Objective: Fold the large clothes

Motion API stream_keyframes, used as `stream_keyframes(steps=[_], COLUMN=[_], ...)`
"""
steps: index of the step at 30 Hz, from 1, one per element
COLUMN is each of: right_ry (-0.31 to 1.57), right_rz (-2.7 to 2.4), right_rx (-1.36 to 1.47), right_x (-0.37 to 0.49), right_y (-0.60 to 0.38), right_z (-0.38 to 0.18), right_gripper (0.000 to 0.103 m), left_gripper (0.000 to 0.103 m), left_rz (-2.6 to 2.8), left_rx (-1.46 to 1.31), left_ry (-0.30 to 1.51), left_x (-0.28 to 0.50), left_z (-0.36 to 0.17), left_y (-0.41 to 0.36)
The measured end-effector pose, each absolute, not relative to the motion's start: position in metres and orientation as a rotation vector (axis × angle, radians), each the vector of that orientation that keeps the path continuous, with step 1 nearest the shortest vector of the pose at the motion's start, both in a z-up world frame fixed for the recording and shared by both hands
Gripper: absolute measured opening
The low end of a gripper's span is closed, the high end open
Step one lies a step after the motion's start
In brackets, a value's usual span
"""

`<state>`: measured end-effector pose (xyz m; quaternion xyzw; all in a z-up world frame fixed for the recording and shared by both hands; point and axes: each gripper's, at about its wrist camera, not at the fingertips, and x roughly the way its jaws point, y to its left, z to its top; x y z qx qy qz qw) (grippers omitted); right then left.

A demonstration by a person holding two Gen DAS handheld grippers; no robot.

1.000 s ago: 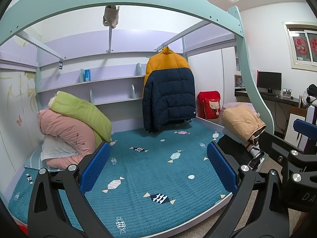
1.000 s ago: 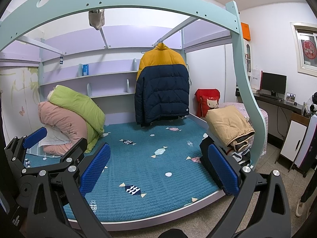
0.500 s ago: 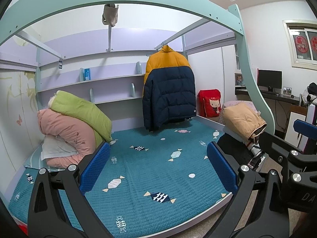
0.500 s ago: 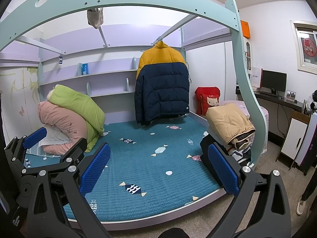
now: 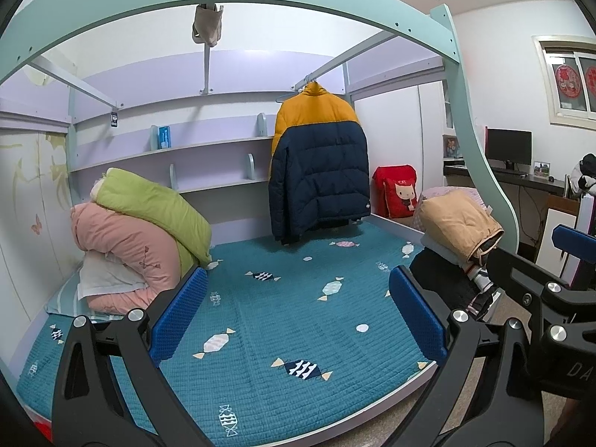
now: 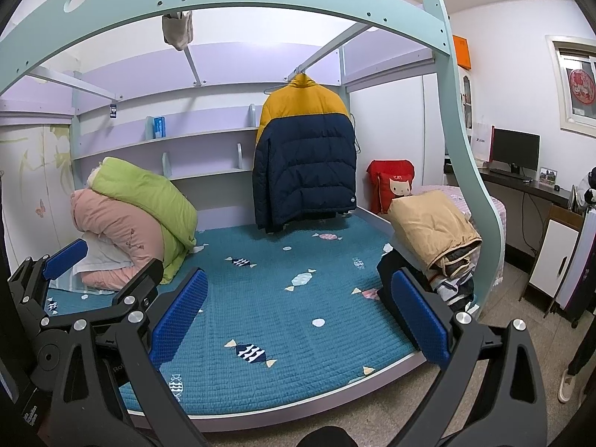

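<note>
A yellow and navy puffer jacket (image 5: 318,164) hangs on a hanger from the rail over the bed; it also shows in the right wrist view (image 6: 303,156). My left gripper (image 5: 298,316) is open and empty, held before the bed's front edge, far from the jacket. My right gripper (image 6: 294,313) is open and empty beside it. The right gripper's arm shows at the right of the left wrist view (image 5: 551,294). The left gripper's arm shows at the left of the right wrist view (image 6: 74,290).
A teal quilted mattress (image 5: 283,309) fills the bunk frame. Rolled pink and green quilts (image 5: 141,231) are piled at the left. A stack of folded clothes topped by a tan jacket (image 6: 432,231) sits at the right. A red cushion (image 5: 396,190), a desk and a monitor (image 6: 516,151) stand beyond.
Both grippers have drifted slightly closer to the bed. Nothing was taken hold of or let go.
</note>
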<state>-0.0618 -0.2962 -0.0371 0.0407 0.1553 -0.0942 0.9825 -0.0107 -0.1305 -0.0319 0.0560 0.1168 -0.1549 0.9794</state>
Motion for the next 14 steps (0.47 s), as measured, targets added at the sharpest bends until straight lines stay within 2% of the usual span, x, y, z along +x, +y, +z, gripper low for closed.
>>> stream_keyframes(steps=[8, 14], right_ry=[0.312, 0.356], right_rz=[-0.193, -0.194], right_rx=[0.077, 0.082], right_x=[-0.053, -0.025], right_y=[-0.293, -0.291], right_z=[-0.042, -0.059], right_gripper=[0.096, 0.096], left_gripper=[0.098, 0.098], left_rz=[-0.315, -0.311], left_rx=[0.11, 0.064], left_ry=[0.242, 0.343], left_x=[-0.001, 0.041], left_z=[-0.037, -0.064], left_y=[-0.126, -0.115])
